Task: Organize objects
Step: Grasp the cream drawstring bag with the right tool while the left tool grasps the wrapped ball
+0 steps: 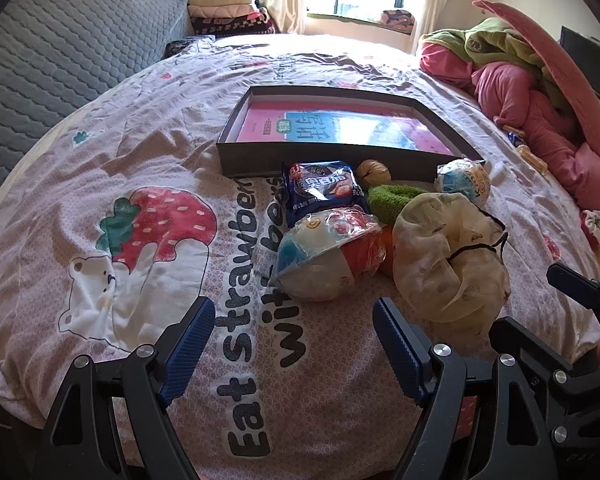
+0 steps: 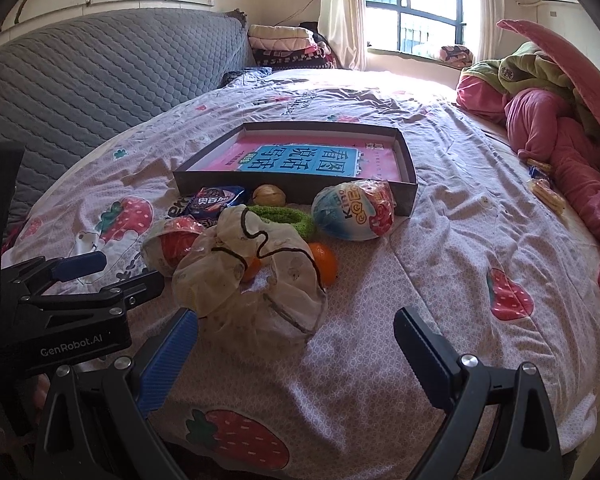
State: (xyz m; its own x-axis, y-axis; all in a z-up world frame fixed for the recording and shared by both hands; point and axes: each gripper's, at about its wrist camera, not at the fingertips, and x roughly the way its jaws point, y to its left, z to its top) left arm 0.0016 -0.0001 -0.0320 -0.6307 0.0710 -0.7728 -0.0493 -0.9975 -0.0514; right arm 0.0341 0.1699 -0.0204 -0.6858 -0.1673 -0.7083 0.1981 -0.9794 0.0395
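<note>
Starting step judged: nothing picked up yet. Left gripper and right gripper were held spread wide, empty, near bed edge. Toys and snacks were piled just near of box; cloth pouch lay nearest. Next, pouch should be pinched softly, lifted into box. Strawberry bedsheet was wrinkled; window was far.

Both wrist cams sit low over the bed, facing the window. Left views from the left, right from the right; both share box and snack pile.
</note>
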